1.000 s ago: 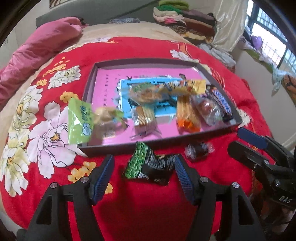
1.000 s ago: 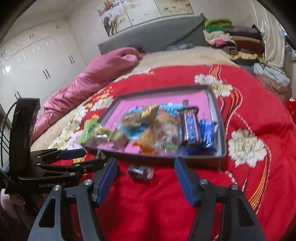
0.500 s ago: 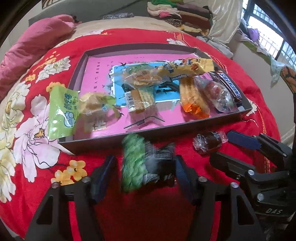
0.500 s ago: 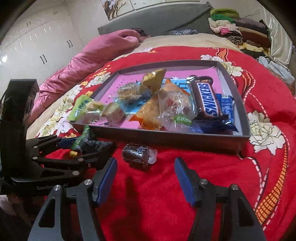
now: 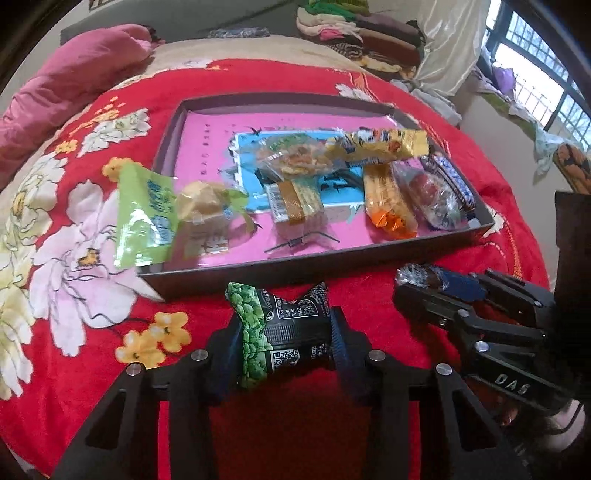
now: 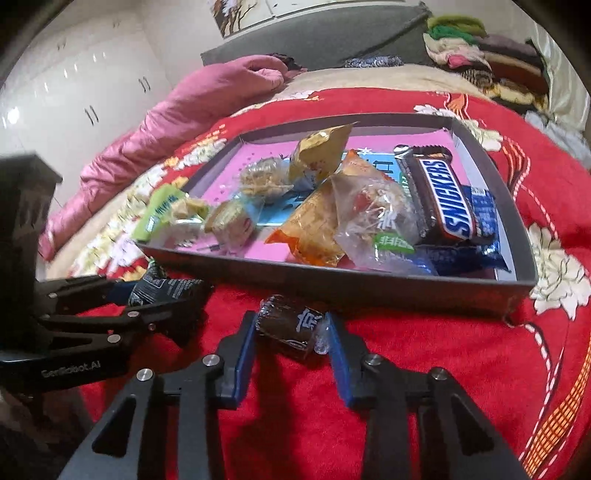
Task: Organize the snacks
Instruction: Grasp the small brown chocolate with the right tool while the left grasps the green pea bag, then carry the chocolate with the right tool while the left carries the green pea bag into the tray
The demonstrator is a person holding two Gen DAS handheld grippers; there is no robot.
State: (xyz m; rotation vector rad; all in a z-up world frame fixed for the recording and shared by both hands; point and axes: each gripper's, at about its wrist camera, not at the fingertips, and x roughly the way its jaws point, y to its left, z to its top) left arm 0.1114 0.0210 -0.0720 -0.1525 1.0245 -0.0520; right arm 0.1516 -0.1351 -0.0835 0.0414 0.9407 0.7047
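A green-and-black pea snack packet [image 5: 258,325] lies on the red bedspread in front of the tray. My left gripper [image 5: 284,326] is closing on it, and both pads press its sides. To the right, a dark brown wrapped candy [image 6: 288,328] sits between the pads of my right gripper [image 6: 291,321], whose jaws are also closing and touch both of its ends. The dark grey tray [image 6: 332,284] with a pink floor holds several snacks, among them a Snickers bar [image 6: 439,195]. Each gripper shows in the other's view: the right gripper [image 5: 436,291] and the left gripper [image 6: 162,295].
A light green packet [image 5: 144,214] hangs over the tray's [image 5: 295,262] left near corner. A pink quilt [image 6: 177,110] lies along the left of the bed, and folded clothes [image 5: 354,33] are stacked at the back right. Red floral bedspread surrounds the tray.
Both grippers' jaws have drawn in around their snacks, the left on the pea packet and the right on the brown candy. The right gripper has come down and closer to the candy.
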